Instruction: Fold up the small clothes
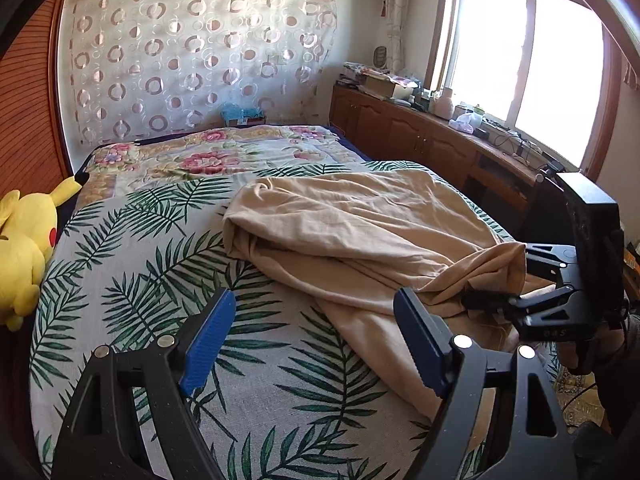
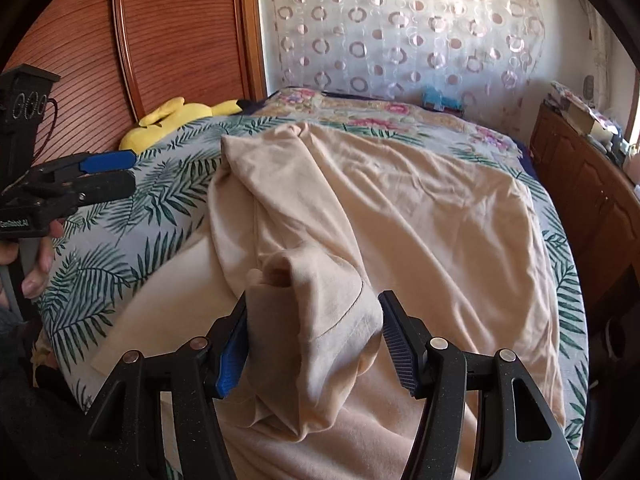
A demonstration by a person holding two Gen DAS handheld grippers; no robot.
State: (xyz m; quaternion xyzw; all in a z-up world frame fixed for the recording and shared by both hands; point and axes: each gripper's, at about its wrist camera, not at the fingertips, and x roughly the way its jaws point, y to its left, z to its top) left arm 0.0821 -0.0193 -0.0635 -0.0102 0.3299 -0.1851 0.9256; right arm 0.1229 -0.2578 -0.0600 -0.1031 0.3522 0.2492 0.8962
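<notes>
Left wrist view, reading across from the beige garment (image 1: 360, 232): the yellow plush toy (image 1: 24, 248) lies well to its left at the bed's (image 1: 132, 248) edge. Your left gripper (image 1: 316, 344) hangs just left of the garment's near hem, jaws wide apart over the leaf-print sheet, with nothing between them. At the garment's right end your right gripper (image 1: 492, 280) has a bunched fold between its jaws, clamped on that cloth. The garment itself lies crumpled and half folded across the middle of the bed.

In the right wrist view that fold is thick and loosely rolled between the jaws, so I judge it could slide out if you pull quickly. Because only one end is held, dragging may carry the whole garment along and undo the fold already laid.

On the left gripper's (image 2: 108, 172) body you can read "GenRobot.AI". Small lettering on the right gripper's body is too faint to read.
</notes>
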